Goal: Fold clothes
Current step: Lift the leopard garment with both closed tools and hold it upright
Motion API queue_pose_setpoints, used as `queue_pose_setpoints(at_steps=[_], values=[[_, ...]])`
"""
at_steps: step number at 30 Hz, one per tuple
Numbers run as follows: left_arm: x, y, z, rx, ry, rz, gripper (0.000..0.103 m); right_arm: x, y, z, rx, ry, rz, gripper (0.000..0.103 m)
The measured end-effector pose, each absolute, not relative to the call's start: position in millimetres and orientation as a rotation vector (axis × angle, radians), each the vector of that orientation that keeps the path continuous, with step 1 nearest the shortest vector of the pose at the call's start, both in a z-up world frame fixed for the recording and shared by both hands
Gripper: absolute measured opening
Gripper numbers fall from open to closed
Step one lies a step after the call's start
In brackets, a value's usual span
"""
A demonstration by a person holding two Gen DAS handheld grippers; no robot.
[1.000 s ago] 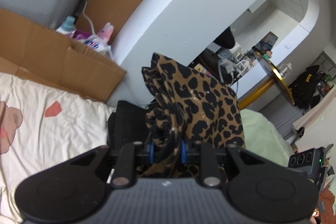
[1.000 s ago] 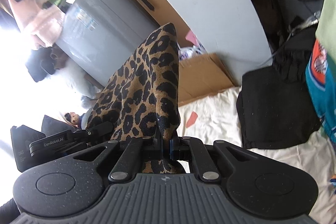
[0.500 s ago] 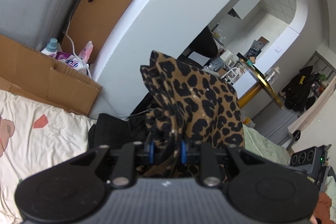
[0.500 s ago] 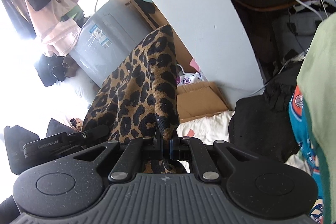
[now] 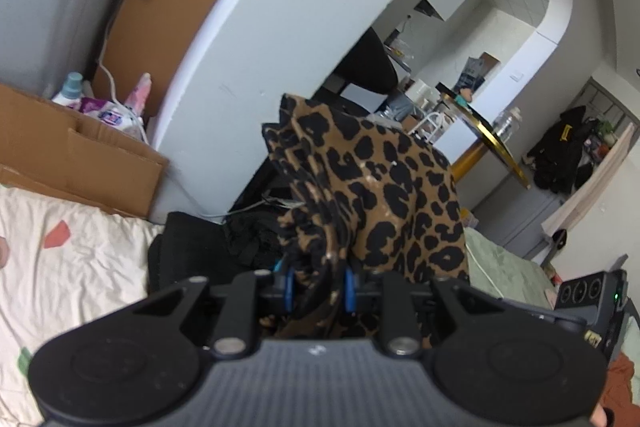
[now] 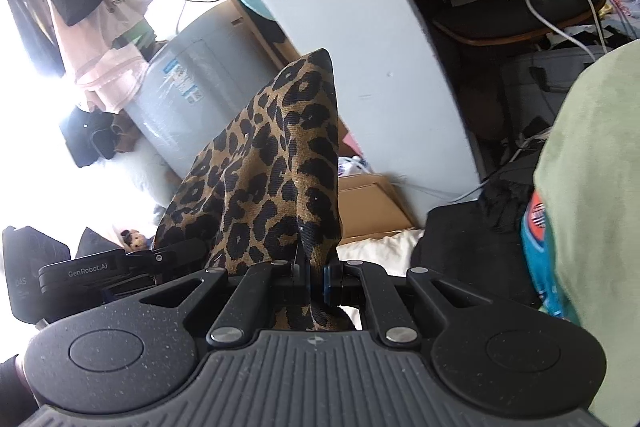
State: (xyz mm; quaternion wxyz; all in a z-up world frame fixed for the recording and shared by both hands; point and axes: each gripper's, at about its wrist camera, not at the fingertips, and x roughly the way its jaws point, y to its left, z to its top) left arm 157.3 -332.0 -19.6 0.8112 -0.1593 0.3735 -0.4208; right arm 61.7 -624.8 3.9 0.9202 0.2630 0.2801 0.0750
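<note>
Now up off the bed [image 5: 80, 267]: leopard-print garment [image 5: 380, 195] pinched at two spots. Left claw [image 5: 318, 285] narrowed onto a thick gathered bunch of the cloth, blue pads [image 5: 349, 289] pressing it from both sides, bunched edge standing up above the claw and spilling rightward. Right claw [image 6: 316, 281] squeezed almost fully together on a thin fold of the same garment [image 6: 272, 167], one pointed corner poking up above the claw against the white curved panel [image 6: 360, 27].

Relative to the garment, in the left wrist view: cream printed bed sheet down to the left, cardboard box [image 5: 80, 155] further left at the sheet's far edge, black clothing pile [image 5: 200, 243] just behind and below, pale green cloth [image 5: 500, 259] to the right, second device [image 5: 592, 291] low at the far right. Open air between the garment's top edge and the white panel behind.

In the right wrist view: green-sleeved arm [image 6: 592, 207] crowding the right side, black clothing [image 6: 460, 247] below right, grey appliance [image 6: 192, 91] behind left, other device [image 6: 80, 275] low left beside the cloth.
</note>
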Motion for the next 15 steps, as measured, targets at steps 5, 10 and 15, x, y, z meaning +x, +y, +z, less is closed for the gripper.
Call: queue_pose_setpoints(at_steps=[5,10,15], values=[[166,-353,-43,-0.337,0.811,-0.949,0.024,64,-642,-7,0.520,0.580,0.112,0.004],[177,-374,-70,-0.319,0.826,-1.004,0.024,71,-658,-24,0.489,0.593,0.060,0.004],[190,-390,-104,-0.326,0.835,-1.037,0.024,83,-675,-53,0.487,0.603,0.024,0.004]])
